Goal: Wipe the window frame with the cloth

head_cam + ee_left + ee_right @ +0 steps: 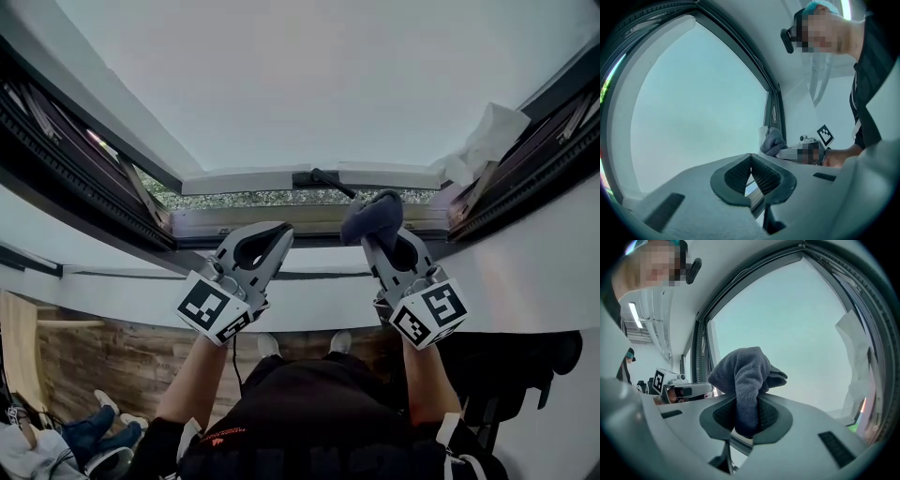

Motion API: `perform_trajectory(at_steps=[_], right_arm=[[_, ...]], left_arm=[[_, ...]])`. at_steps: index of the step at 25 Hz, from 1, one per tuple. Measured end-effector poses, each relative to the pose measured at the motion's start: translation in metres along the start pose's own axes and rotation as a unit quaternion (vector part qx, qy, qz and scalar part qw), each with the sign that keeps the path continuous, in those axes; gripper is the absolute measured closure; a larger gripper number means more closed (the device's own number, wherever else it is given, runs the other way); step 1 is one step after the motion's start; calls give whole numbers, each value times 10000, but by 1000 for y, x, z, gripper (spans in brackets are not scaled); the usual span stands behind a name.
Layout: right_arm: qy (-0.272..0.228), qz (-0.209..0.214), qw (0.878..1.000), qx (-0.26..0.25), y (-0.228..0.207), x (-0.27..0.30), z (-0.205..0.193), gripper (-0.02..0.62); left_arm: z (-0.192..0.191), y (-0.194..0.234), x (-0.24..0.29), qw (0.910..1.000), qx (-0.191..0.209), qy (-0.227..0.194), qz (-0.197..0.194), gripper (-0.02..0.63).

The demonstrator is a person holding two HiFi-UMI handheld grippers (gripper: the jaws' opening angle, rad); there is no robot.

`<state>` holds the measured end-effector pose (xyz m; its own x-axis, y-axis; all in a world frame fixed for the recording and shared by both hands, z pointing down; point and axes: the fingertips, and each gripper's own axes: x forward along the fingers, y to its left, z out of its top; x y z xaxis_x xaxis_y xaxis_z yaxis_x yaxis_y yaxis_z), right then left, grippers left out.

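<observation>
From the head view, we hold both tools up at the open window. Our right gripper [377,240] has the dark cloth [373,216] bunched at its tip. The cloth is up by the bottom bar of the window frame [281,221], but we cannot tell if it touches the bar. Our left gripper [277,236] is just beside it and holds nothing. Above the bar there is an open gap with green leaves outside. If the cloth slips loose here, we think it could drop out through that gap. The black handle [323,178] sticks out close above the cloth, so a big swipe could snag the cloth on it.

From the left gripper view, the two jaws are pressed together with nothing in between. A closed, empty tool could not catch a falling cloth fast. The right gripper and its cloth show farther off, by the side of the frame.

From the right gripper view, the jaws squeeze a fold of the cloth, and a big soft lump pokes out past them. Only that fold is pinched. We think a hard rub along the bar could tug it out. The white sheet [855,352] hanging at the right edge could get caught if we wipe that far.
</observation>
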<state>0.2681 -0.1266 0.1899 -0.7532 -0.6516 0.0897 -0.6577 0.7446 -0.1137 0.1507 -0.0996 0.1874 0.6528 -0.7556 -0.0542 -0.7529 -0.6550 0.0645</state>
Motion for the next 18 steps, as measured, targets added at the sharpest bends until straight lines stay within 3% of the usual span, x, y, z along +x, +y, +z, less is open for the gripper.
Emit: perform_trajectory(at_steps=[18], right_arm=[[49, 208, 9998, 11, -8, 1, -6, 540]], left_arm=[[-8, -13, 24, 10000, 56, -66, -24, 588]])
